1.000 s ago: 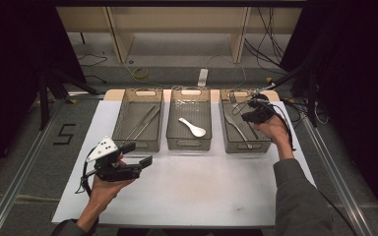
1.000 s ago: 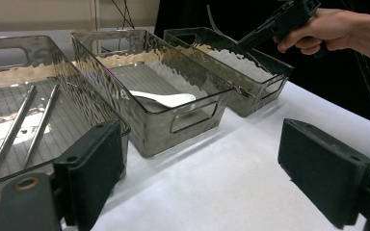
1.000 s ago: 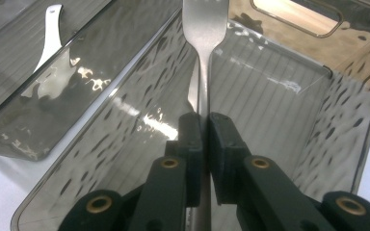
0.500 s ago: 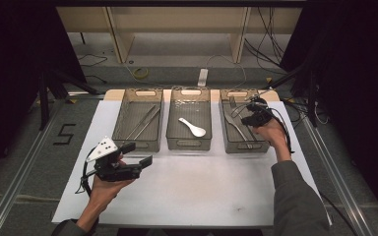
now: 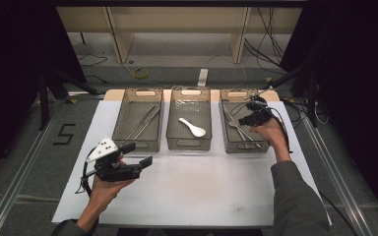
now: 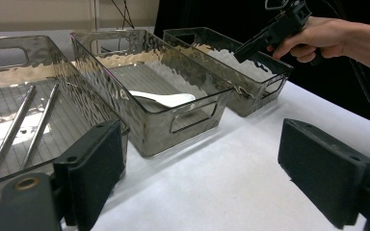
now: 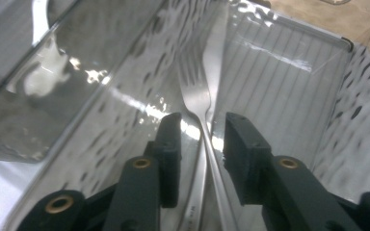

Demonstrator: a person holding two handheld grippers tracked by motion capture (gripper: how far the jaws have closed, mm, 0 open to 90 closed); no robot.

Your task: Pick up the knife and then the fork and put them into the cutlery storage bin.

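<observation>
The right gripper (image 5: 252, 118) hangs over the right-hand bin (image 5: 270, 147) at the far right of the bench (image 5: 192, 191), tilted down into it. Its jaws have just been opening and now stand a little apart; the right gripper view shows a metal fork (image 7: 198, 91) lying on the bin's ribbed floor, its handle running between the two pads with a gap on each side, so the fork is released and rests in the bin. A second metal handle lies just beside the fork's.

The left gripper (image 5: 137, 155) is held low over the near left of the bench, just near of the left bin (image 5: 119, 123), with its jaws wide apart and nothing between them. In that left bin lie two thin metal rods (image 6: 21, 127) side by side. The middle bin (image 5: 174, 142) holds a white spoon (image 5: 192, 127). The three clear grey bins stand in a row along the far edge of the white sheet covering the bench.
</observation>
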